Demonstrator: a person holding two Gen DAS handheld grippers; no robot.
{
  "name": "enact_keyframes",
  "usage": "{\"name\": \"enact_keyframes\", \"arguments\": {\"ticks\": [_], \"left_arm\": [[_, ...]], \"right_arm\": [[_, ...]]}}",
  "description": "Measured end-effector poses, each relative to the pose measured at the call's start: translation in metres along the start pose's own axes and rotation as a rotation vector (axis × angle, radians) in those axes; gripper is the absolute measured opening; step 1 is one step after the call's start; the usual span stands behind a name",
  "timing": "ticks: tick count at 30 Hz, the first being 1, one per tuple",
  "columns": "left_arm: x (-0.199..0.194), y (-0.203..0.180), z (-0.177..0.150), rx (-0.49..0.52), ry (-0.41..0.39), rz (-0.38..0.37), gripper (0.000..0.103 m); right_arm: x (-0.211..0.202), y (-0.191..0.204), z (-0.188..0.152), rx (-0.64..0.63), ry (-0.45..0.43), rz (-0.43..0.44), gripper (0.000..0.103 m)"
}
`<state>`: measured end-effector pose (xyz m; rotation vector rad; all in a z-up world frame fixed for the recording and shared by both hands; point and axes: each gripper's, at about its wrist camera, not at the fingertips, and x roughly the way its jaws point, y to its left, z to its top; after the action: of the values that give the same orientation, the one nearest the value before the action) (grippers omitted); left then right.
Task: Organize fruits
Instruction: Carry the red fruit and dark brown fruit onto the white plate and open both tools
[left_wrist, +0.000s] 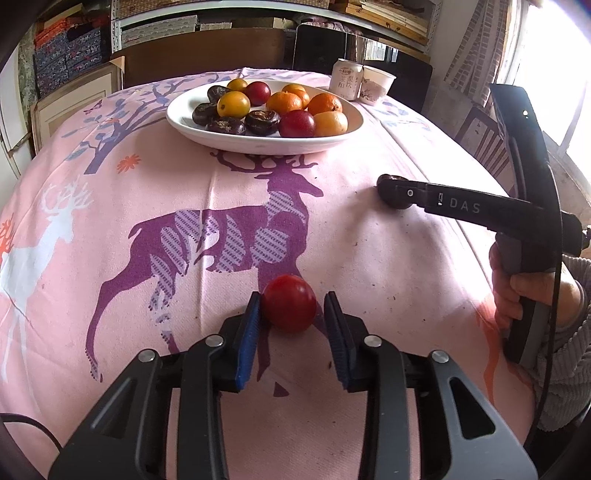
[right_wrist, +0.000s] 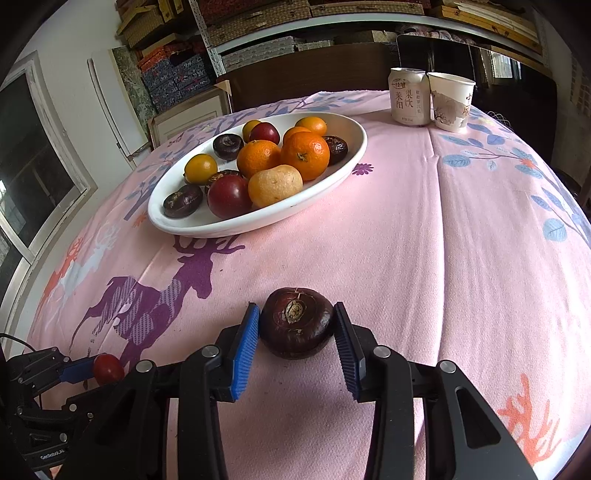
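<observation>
I count one white plate (right_wrist: 258, 218).

On the plate:
- five tangerines (right_wrist: 304, 155), one partly hidden
- two yellow fruits (right_wrist: 200, 168)
- two red plums (right_wrist: 229, 195)
- four water chestnuts (right_wrist: 183, 200)

In front of the plate:
- one red plum (left_wrist: 289, 302)
- one water chestnut (right_wrist: 296, 321)

Behind the plate:
- one can (right_wrist: 409, 96)
- one paper cup (right_wrist: 451, 101)

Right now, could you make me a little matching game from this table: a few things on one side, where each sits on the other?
Things:
1. red plum
2. water chestnut
3. can
4. mandarins

Places:
A. beside the paper cup
B. in the white dish
C. between the left gripper pads
D. between the right gripper pads

Pairs: 1-C, 2-D, 3-A, 4-B
</observation>
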<state>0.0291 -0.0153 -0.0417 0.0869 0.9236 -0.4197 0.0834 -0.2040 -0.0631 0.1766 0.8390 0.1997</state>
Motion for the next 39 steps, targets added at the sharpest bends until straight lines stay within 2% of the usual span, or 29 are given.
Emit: {"name": "enact_keyframes", "arguments": {"ticks": [6,13,17,20,22,25,32,36,39], "left_arm": [[-0.008,-0.004,0.002,0.021,-0.044,0.032,0.034],[-0.012,-0.002,0.006,0.025,-0.073,0.052,0.034],[0.004,-0.008,0.002,0.054,0.017,0.037,0.034],[0.003,-0.009,0.002,0.058,0.012,0.036,0.034],[0.005,-0.003,0.002,0.030,0.027,0.007,0.034],[0.006,0.002,0.006,0.004,0.015,-0.008,0.028],[0.013,-0.008,0.014,0.036,0.005,0.028,0.028],[0.014,-0.008,0.016,0.033,-0.003,0.015,0.028],[0.007,-0.008,0.021,0.030,-0.046,0.032,0.027]], "right_arm": [[-0.021,0.000,-0.001,0.009,-0.100,0.002,0.040],[-0.041,0.003,-0.012,0.007,-0.157,0.039,0.040],[-0.044,0.001,-0.016,0.020,-0.146,0.069,0.040],[-0.040,-0.003,-0.015,0.046,-0.130,0.074,0.040],[-0.040,-0.003,-0.015,0.044,-0.129,0.074,0.040],[-0.038,-0.003,-0.016,0.045,-0.123,0.073,0.041],[-0.037,-0.004,-0.016,0.049,-0.118,0.074,0.041],[-0.037,-0.004,-0.016,0.051,-0.118,0.075,0.041],[-0.036,-0.005,-0.016,0.055,-0.119,0.077,0.041]]}}
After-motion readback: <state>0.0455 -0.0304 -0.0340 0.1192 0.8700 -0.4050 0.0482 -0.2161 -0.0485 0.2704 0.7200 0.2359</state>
